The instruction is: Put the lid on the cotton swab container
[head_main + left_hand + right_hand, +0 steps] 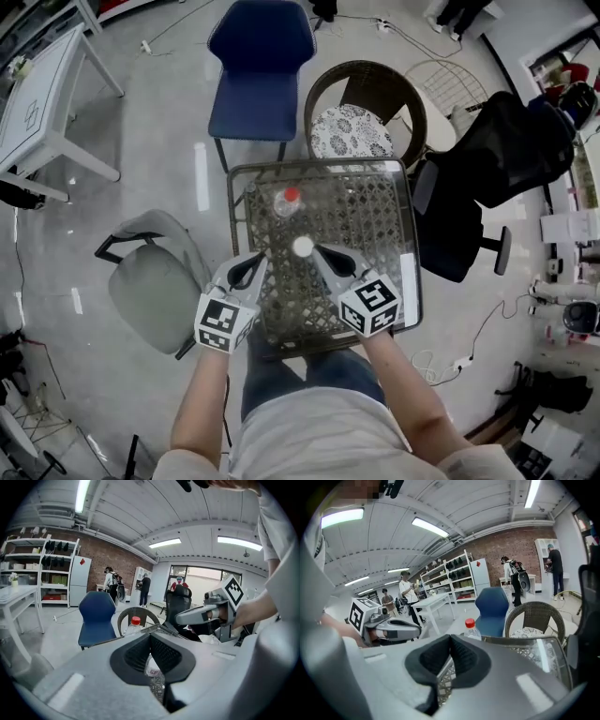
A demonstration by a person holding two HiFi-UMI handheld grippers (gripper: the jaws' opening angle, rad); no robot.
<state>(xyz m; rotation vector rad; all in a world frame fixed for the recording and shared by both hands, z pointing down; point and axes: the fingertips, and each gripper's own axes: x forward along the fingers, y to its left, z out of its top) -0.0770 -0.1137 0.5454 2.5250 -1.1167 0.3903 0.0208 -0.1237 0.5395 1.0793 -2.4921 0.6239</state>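
On the glass-topped wicker table (375,220) stands a small white round container (303,247), the cotton swabs' one by its look; I cannot make out a separate lid. My left gripper (254,266) hovers just left of it and my right gripper (324,254) just right, both shut and holding nothing. In the left gripper view the shut left gripper (150,637) has the white container (152,668) showing below its tips, and the right gripper (199,615) is at the right. In the right gripper view the right gripper (450,640) is shut too, with the left gripper (396,631) off to the left.
A clear bottle with a red cap (287,200) stands farther back on the table. Around the table are a blue chair (262,70), a wicker chair with a patterned cushion (352,127), a black office chair (487,173) and a grey chair (155,281). People stand far off by shelves.
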